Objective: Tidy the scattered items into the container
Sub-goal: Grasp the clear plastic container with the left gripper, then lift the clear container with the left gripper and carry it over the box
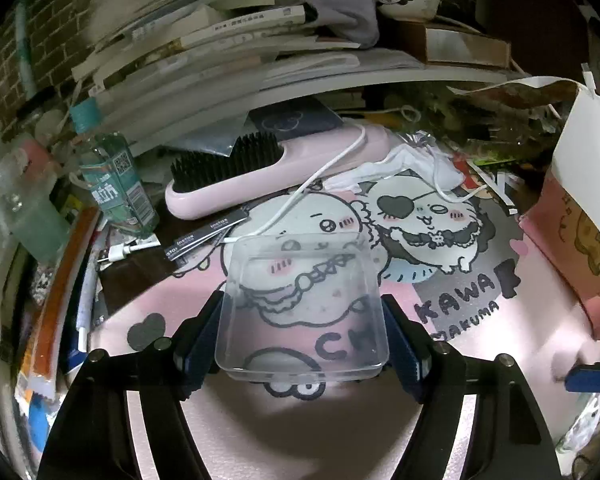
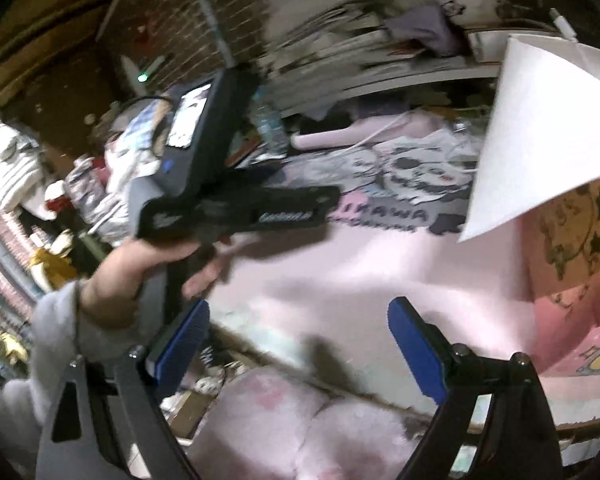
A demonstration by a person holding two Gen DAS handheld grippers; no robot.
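My left gripper (image 1: 302, 328) is shut on a clear plastic box (image 1: 302, 304), open side up and empty, held just above the pink cartoon desk mat (image 1: 480, 332). Its blue pads press the box's two long sides. My right gripper (image 2: 298, 344) is open and empty near the desk's front edge, above the pink mat (image 2: 360, 272). The right wrist view is blurred; it shows the left gripper's body (image 2: 236, 208) and the hand holding it. One blue fingertip of the right gripper shows at the right edge of the left wrist view (image 1: 592, 378).
A pink hairbrush (image 1: 260, 172) with a white cable (image 1: 320, 176), black film packs (image 1: 204, 236), a green bottle (image 1: 116, 184) and white cloth (image 1: 412, 168) lie at the back. A pink-and-white paper bag (image 1: 580, 216) stands right. Stacked books (image 1: 220, 40) fill the shelf.
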